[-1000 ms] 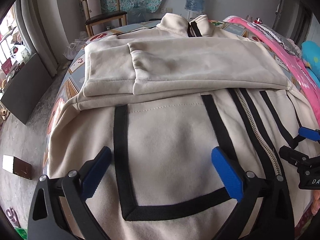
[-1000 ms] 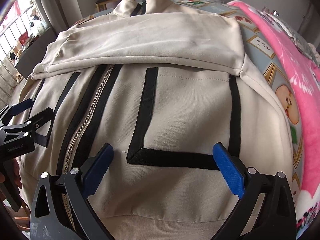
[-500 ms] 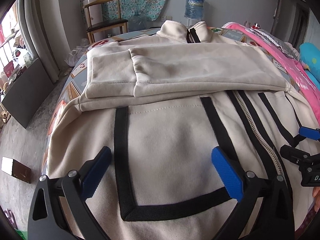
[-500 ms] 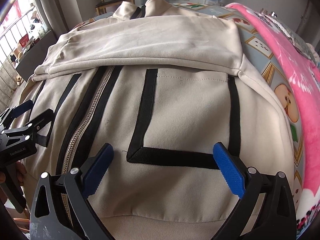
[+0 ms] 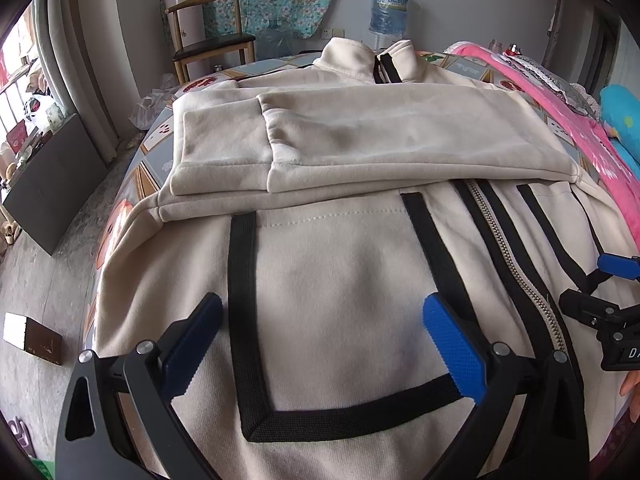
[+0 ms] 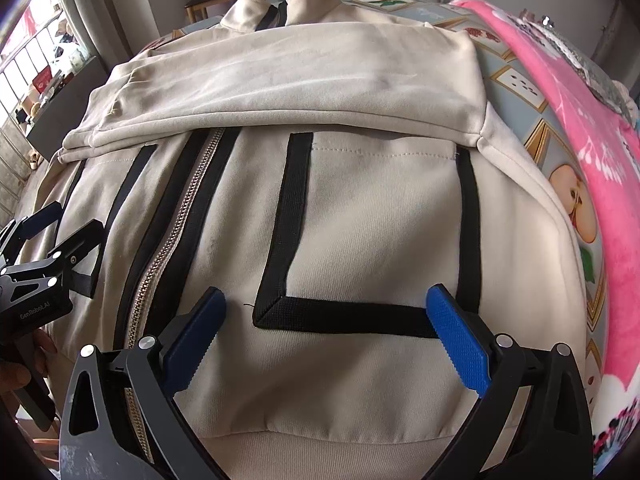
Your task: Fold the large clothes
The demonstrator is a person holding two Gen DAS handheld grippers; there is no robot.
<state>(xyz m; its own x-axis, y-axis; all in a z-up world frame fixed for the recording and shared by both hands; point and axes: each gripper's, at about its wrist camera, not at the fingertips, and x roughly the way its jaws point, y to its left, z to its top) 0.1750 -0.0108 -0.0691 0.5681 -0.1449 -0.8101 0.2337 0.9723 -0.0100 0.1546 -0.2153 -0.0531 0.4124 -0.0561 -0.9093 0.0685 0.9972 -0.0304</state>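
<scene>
A cream zip jacket (image 5: 340, 264) with black trim lies front up on a bed, collar at the far end; it also shows in the right wrist view (image 6: 360, 208). Both sleeves (image 5: 360, 140) are folded across the chest. My left gripper (image 5: 320, 320) is open and empty above the left pocket. My right gripper (image 6: 324, 312) is open and empty above the right pocket, near the hem. Each gripper shows at the edge of the other's view: the right one (image 5: 600, 312) and the left one (image 6: 36, 248).
A pink blanket (image 6: 580, 92) lies along the right side of the bed. A patterned sheet (image 6: 532, 132) shows beside the jacket. A wooden chair (image 5: 212, 40), a water bottle (image 5: 390, 8) and a dark board (image 5: 52, 184) stand beyond and left of the bed.
Both grippers have tilted up or drawn back slightly, so more of the room shows. Both stay open and the jacket has not moved.
</scene>
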